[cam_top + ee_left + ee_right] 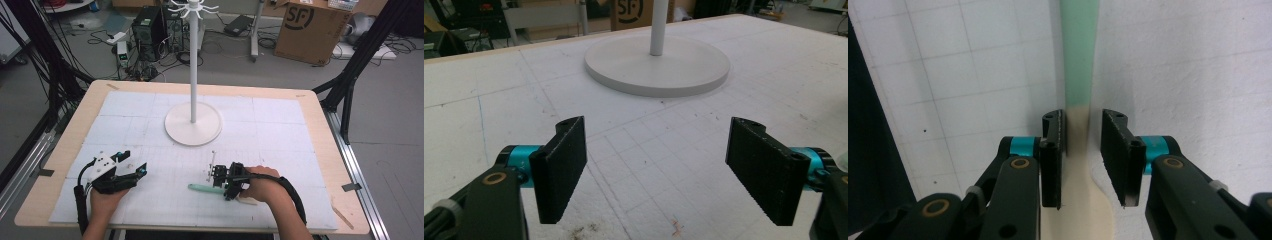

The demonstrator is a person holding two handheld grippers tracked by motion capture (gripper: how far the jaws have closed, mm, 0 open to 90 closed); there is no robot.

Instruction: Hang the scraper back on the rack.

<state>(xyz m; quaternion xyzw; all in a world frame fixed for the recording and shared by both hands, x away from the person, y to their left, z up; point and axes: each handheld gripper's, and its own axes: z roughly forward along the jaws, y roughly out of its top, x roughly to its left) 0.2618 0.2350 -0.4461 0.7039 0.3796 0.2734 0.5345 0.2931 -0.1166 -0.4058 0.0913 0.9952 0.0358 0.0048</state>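
A long utensil with a mint-green part [199, 188] [1078, 50] and a cream part [1075, 200] lies flat on the white gridded mat [280, 135]. My right gripper [223, 186] [1083, 150] points down over it, its jaws on either side of the cream part just below the colour join. The left pad [1054, 155] lies against the utensil, while a thin gap shows at the right pad [1115, 155]. My left gripper [134, 161] [656, 165] rests near the front left of the mat, wide open with nothing between its jaws.
A white stand [193, 125] [656, 65] with a round base, a tall pole and hooks on top rises at the mat's middle back. A cardboard box [310, 30], a computer tower [149, 30] and cables sit on the floor beyond the table.
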